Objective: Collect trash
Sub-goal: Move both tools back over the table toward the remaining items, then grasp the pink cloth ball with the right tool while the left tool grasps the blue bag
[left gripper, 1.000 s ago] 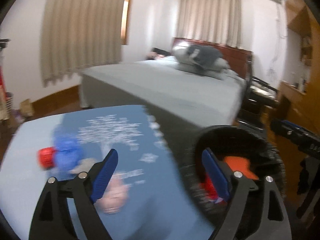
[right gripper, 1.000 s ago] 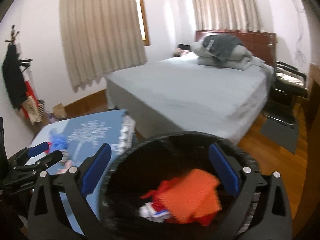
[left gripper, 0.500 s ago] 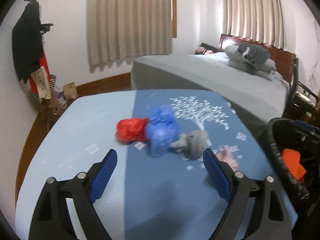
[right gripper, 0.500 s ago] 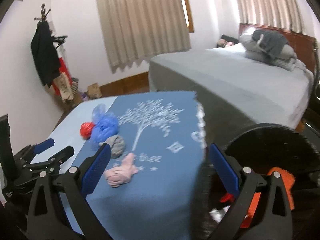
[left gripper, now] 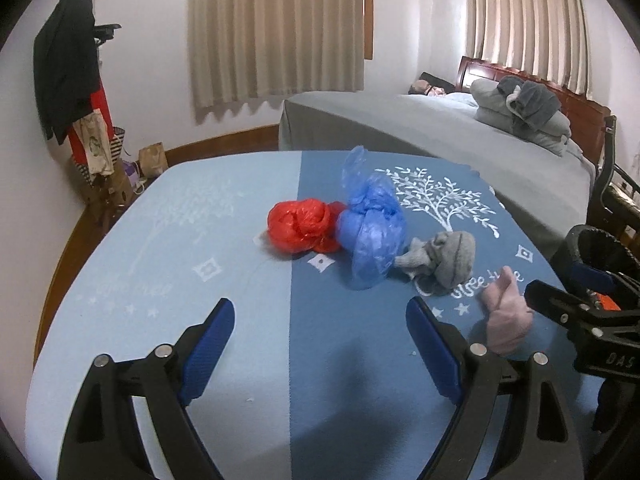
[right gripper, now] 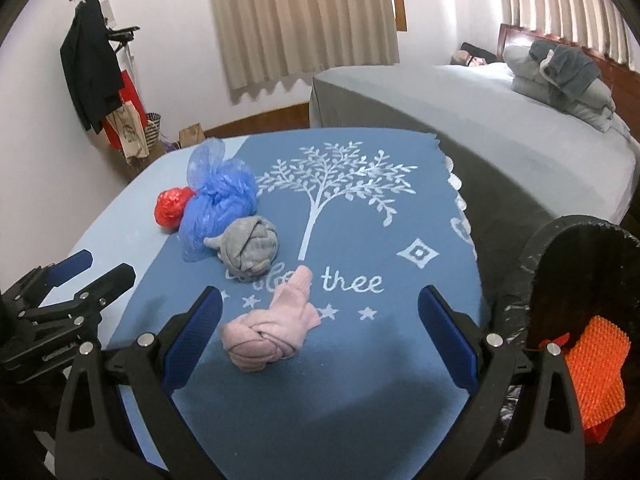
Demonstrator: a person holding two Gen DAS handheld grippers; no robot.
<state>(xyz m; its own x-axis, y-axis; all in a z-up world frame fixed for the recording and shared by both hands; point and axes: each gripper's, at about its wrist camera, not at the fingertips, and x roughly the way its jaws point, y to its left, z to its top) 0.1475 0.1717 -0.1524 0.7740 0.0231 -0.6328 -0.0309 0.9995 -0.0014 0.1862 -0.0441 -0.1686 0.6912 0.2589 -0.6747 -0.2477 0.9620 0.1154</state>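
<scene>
On the blue tablecloth (left gripper: pixel 200 240) lie a red plastic bag (left gripper: pixel 302 226), a blue plastic bag (left gripper: pixel 370 232), a knotted grey cloth (left gripper: pixel 446 256) and a knotted pink cloth (right gripper: pixel 266 336). My left gripper (left gripper: pixel 320 344) is open and empty, above the table short of the bags. My right gripper (right gripper: pixel 320 332) is open and empty, with the pink cloth low between its fingers. The black bin (right gripper: pixel 580 280) stands at the table's right edge, with orange trash (right gripper: pixel 596 372) inside. The left gripper also shows in the right wrist view (right gripper: pixel 92 272).
A grey bed (left gripper: pixel 440 132) with folded bedding stands beyond the table. A coat rack (left gripper: pixel 68 72) with clothes and bags stands at the left wall. A dark chair (left gripper: pixel 612 184) stands at the far right. Curtains cover the windows.
Both grippers swung left from over the bin to over the table. The trash on the cloth is now in front of them. Both stayed open.
</scene>
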